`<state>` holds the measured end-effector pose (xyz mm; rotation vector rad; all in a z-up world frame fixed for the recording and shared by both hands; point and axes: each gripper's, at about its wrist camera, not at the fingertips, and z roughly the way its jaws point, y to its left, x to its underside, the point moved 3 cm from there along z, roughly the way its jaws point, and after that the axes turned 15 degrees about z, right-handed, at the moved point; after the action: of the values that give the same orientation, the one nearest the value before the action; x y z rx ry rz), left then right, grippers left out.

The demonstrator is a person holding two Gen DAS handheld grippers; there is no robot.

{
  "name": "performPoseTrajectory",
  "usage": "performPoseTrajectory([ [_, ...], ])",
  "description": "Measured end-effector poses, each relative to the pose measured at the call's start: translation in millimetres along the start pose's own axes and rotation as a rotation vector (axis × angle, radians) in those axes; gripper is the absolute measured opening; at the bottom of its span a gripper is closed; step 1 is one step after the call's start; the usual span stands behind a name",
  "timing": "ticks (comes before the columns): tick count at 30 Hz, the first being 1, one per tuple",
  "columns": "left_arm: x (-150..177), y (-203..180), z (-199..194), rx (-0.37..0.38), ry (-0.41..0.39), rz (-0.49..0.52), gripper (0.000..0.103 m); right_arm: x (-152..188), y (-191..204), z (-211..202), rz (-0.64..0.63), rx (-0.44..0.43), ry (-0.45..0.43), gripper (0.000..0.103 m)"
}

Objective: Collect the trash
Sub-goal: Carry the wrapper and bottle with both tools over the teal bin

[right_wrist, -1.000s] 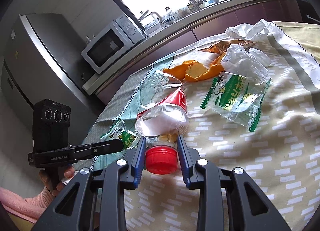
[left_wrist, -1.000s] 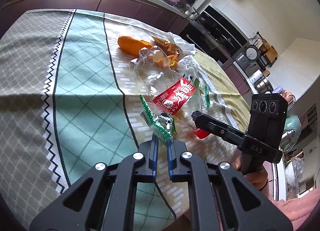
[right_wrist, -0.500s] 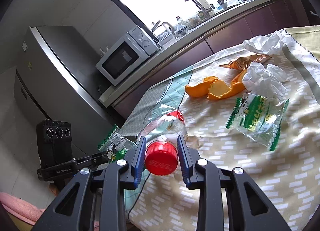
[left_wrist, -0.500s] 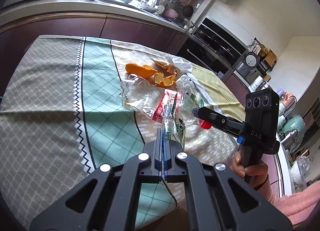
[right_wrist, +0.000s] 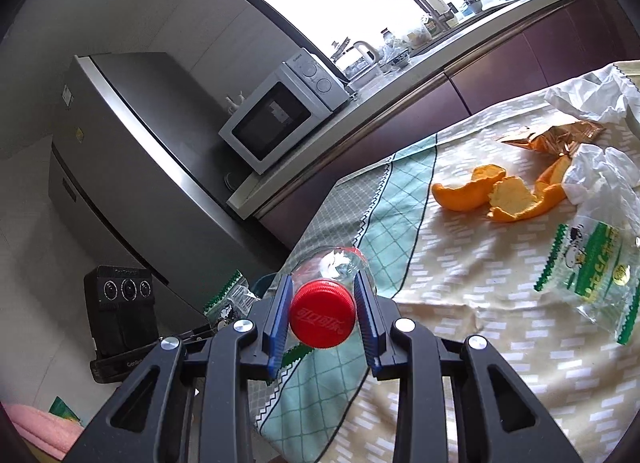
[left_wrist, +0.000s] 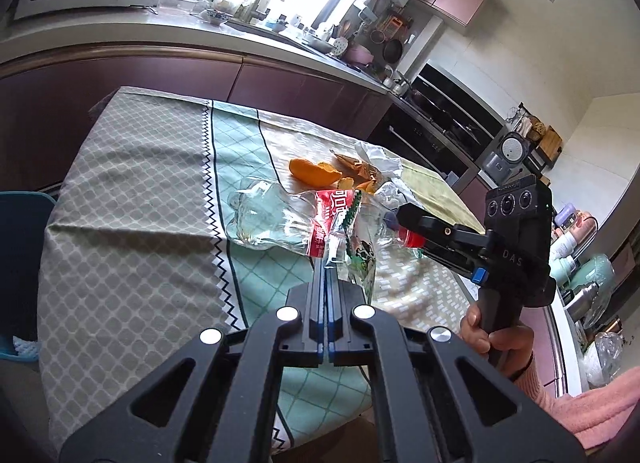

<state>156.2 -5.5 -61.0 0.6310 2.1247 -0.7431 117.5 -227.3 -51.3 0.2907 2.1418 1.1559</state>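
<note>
Left jaws: my left gripper (left_wrist: 326,263) is pressed together, pinching the edge of a clear snack wrapper (left_wrist: 354,251) with green zigzag trim; the wrapper hangs at the centre of the left wrist view.
Right jaws: my right gripper (right_wrist: 322,303) is partly spread and clamped on the neck of a plastic bottle (right_wrist: 332,263), with the red cap (right_wrist: 322,313) facing the lens at lower centre.
Bottle contents: clear and crushed, red label; in the left wrist view the bottle (left_wrist: 280,219) looks empty and is held off the cloth.
Second wrapper: another green-printed clear wrapper (right_wrist: 596,271) lies flat at the right edge of the right wrist view; I cannot tell whether anything is inside.
Other trash: orange peel (right_wrist: 496,193), a gold foil packet (right_wrist: 556,139) and crumpled white plastic (right_wrist: 600,171) sit close together in the upper right, on the tablecloth (right_wrist: 460,303).
Table edge: the cloth drops off just under my right jaws, at lower centre.
Open room: bare cloth (left_wrist: 132,199) fills the left half of the left wrist view.
Beyond the edge: counter with a microwave (right_wrist: 280,115) at upper centre, a fridge (right_wrist: 132,167) at left.
</note>
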Motion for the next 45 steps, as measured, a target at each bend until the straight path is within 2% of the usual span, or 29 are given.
performPoseTrajectory([
  [7, 3, 22, -40, -0.082, -0.045, -0.034, 0.001, -3, 37, 43, -0.052, -0.065, 0.074, 0.03],
  [14, 13, 60, -84, -0.166, -0.088, -0.111, 0.001, 1, 78, 100, -0.101, -0.117, 0.168, 0.03],
  [24, 10, 105, -139, -0.295, -0.158, -0.142, 0.001, 16, 137, 179, -0.175, -0.175, 0.27, 0.03],
  [29, 18, 144, -152, -0.35, -0.159, -0.202, 0.001, 25, 155, 223, -0.214, -0.15, 0.317, 0.03],
  [33, 29, 174, -153, -0.412, -0.129, -0.239, 0.001, 33, 159, 260, -0.223, -0.119, 0.369, 0.03],
  [40, 52, 220, -145, -0.505, -0.061, -0.291, 0.002, 51, 151, 316, -0.205, -0.029, 0.451, 0.03],
  [45, 67, 245, -135, -0.533, -0.01, -0.322, 0.003, 58, 139, 334, -0.157, 0.01, 0.496, 0.033],
])
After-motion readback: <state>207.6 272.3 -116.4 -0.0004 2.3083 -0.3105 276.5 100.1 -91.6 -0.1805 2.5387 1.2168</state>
